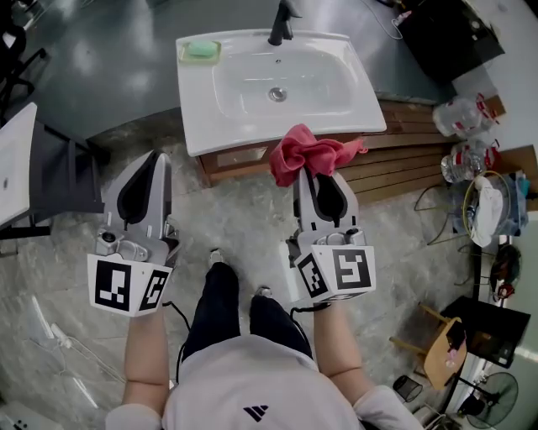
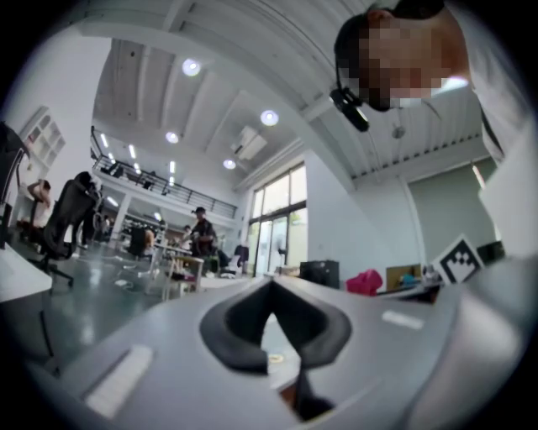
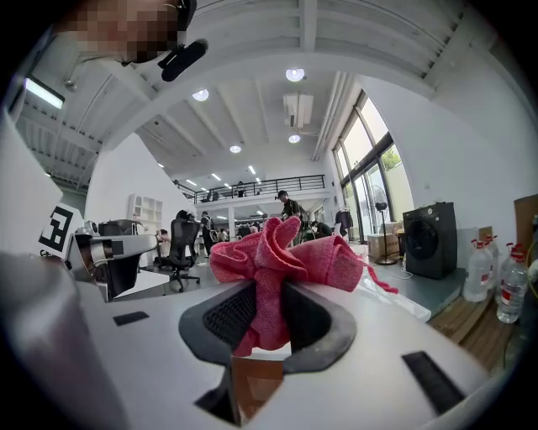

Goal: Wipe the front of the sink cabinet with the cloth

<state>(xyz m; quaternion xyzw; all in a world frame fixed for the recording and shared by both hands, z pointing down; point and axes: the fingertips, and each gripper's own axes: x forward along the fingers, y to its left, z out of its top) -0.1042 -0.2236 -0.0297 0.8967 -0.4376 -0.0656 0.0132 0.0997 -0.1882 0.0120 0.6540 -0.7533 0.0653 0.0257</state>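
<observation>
One crumpled pink-red woven cloth point(image 3: 282, 252), pinched by its gathered middle in the right gripper point(image 3: 262, 312); loose folds bunch above the jaws and a thin frayed strand trails to one side.
Location: in the head view the cloth point(image 1: 307, 154) lies over the front edge of the white ceramic sink point(image 1: 206, 134) and the brown wooden cabinet front point(image 1: 239, 159); contact with the wood cannot be told.
Handling, by judgement: light, soft, limp, not fragile; it will fold and drag rather than push; the present hold at the bunched centre suits, leaving a pad of fabric forward to press flat on the panel.
Right gripper point(image 1: 313, 174): jaws narrow, clamped on the fabric.
Left gripper point(image 2: 271, 306): jaws drawn together at the tips, nothing between; it hangs well left of the cabinet point(image 1: 155, 161).
Surroundings: black tap point(image 1: 282, 21); green soap block point(image 1: 202, 50) on the sink corner; clear plastic bottles point(image 1: 458, 117) at right.
</observation>
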